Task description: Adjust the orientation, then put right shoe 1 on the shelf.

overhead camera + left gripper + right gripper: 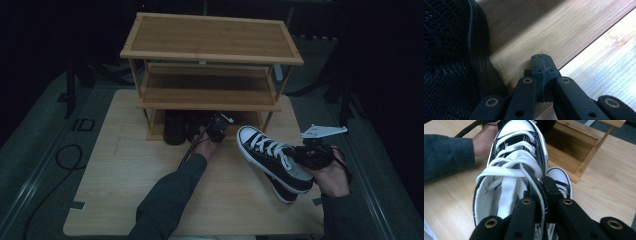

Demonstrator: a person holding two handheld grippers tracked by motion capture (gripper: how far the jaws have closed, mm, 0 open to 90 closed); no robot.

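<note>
A black-and-white high-top sneaker hangs tilted above the table at the right, toe toward the rack. My right gripper is shut on its collar; in the right gripper view the jaws pinch the side wall beside the white laces. A second matching sneaker lies on the table under it, its toe cap showing below. My left gripper is at the rack's bottom shelf, shut with nothing in it. A black shoe stands just left of its jaws.
A three-tier wooden shoe rack stands at the back of the light wooden table. Dark shoes sit on its bottom shelf; the two upper shelves are bare. A cable loops on the floor at the left.
</note>
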